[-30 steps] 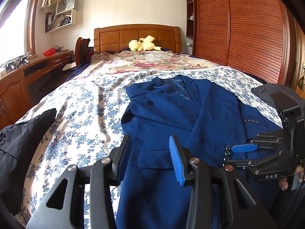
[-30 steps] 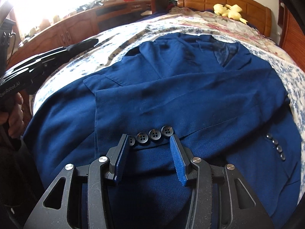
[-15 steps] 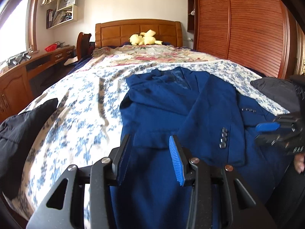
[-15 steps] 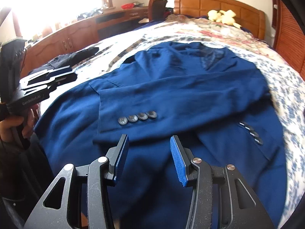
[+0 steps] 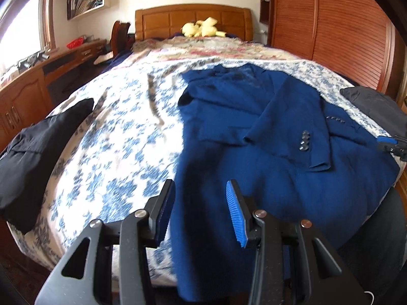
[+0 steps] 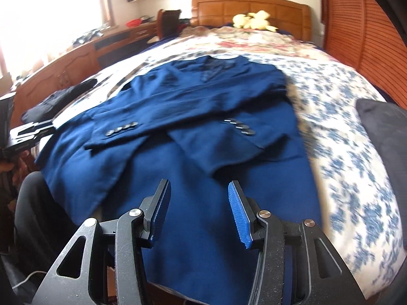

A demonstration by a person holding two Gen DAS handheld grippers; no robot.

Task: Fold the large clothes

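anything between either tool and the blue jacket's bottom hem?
Nothing visible. The left tool and right tool are both open and empty, with only the blue jacket ahead. Its sleeves are folded across the front, clear of the hem.

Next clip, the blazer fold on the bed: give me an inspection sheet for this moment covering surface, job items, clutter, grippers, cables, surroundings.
Surface: bed with blue floral cover.
Job's things: blue blazer lying flat, both sleeves folded across its front, hem hanging over the near edge.
Clutter: black garment at one side, dark garment at the other, yellow plush toy by the headboard.
Grippers: left gripper open, empty; right gripper empty, jaws opening.
Cables: thin white cord at the lower edge.
Surroundings: wooden headboard, louvred wardrobe, desk.
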